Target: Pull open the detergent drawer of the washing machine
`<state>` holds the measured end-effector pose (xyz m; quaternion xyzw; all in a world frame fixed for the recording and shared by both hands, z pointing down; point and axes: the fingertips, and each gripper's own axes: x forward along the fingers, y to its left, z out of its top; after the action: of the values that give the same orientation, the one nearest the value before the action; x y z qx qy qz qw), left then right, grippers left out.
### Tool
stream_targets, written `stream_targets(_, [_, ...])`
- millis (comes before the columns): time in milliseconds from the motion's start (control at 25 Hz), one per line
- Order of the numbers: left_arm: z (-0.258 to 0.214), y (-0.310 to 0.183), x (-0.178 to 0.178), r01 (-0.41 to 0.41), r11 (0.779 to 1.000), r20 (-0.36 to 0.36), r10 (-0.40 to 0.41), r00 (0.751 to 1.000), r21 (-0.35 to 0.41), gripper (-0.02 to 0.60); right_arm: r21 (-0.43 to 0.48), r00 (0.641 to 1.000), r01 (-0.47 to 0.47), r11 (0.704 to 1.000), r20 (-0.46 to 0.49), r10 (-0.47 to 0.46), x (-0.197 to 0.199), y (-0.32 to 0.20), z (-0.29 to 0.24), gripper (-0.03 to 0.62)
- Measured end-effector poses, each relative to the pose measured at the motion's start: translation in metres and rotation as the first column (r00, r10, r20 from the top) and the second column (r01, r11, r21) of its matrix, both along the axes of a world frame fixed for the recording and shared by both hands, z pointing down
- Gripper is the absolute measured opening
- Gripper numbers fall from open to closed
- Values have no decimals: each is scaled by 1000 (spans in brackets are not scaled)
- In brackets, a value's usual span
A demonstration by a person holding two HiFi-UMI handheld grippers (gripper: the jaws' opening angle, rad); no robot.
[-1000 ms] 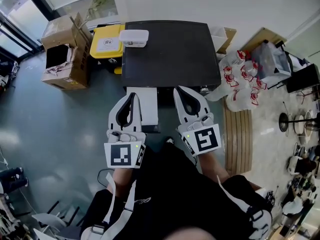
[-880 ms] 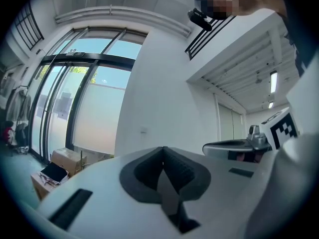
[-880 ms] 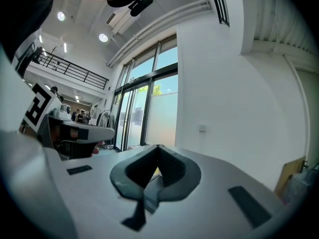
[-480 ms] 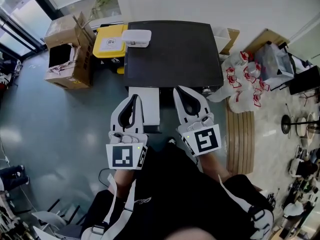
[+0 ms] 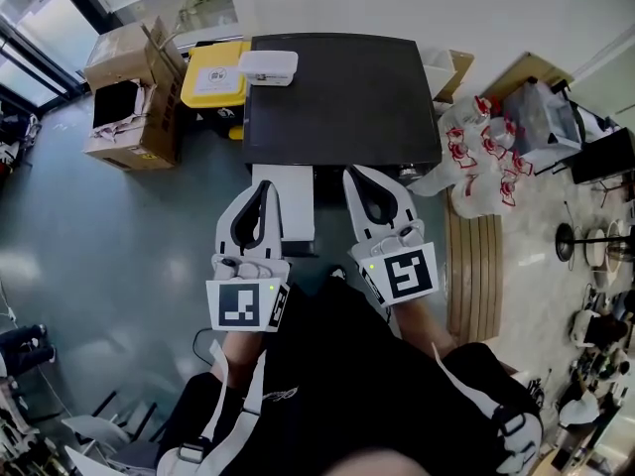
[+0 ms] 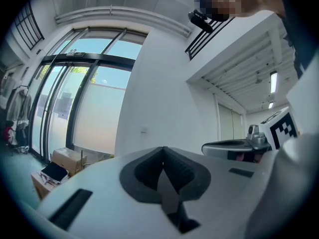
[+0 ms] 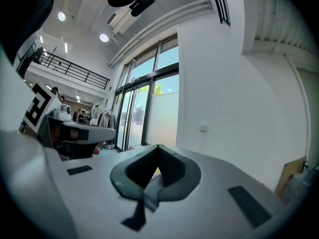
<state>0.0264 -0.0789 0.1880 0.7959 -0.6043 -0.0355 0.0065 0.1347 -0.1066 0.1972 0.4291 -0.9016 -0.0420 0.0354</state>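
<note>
1. From above, the washing machine [image 5: 342, 97] shows as a dark top. A white slab juts out of its front at the left side, toward the person. I take this for the detergent drawer [image 5: 297, 196], and it looks well pulled out already.
2. The left claw [image 5: 264, 190] is clenched on nothing. In the left gripper view its pads [image 6: 182, 171] meet, with only the far wall beyond them. It sits in front of the machine, over the drawer's left part as the head view shows it. I cannot tell whether it touches the drawer.
3. The right claw [image 5: 357, 178] is likewise clenched and empty. It is in front of the machine, just right of the drawer and apart from it.
4. If more travel is wanted, spread the left claw first. Bring it to the drawer's front lip, the end farthest from the machine, and close on that lip rather than on a side wall.
5. Pull straight away from the machine's front, level and without twist. A drawer drawn askew will probably bind in its slot.
6. Hold the right claw clear of the drawer's path.
7. Ease off as resistance rises. The drawer is likely light plastic, and a hard tug past its stop could pull it right out of the machine.
</note>
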Motion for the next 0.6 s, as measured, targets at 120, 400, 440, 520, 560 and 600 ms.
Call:
stream_targets(120, [0,2,0,-4,1000,-1,4,1000,0,20,0,1000,5,1000,0,-5,-1,2,0,8])
stream_targets(400, [-1,1,-3,-3,1000,-9,3,1000,3,20,-5,1000,5,1000,5,-5,-3,2,1,8])
stream_targets(440, [-1,1,-3,-3,1000,-10,3,1000,3,20,-6,1000,5,1000,5,-5,-3,2,1,8])
stream_targets(520, [-1,1,-2,-7,1000,-11,7,1000,3,20,-5,1000,4,1000,7,-4,-3,2,1,8])
stream_targets(560, [0,1,-1,-8,1000,-11,8,1000,3,20,-5,1000,3,1000,7,-3,-2,1,1,8])
stream_targets(600, [0,1,-1,-8,1000,-11,8,1000,2,20,-6,1000,3,1000,8,-2,-2,1,2,8])
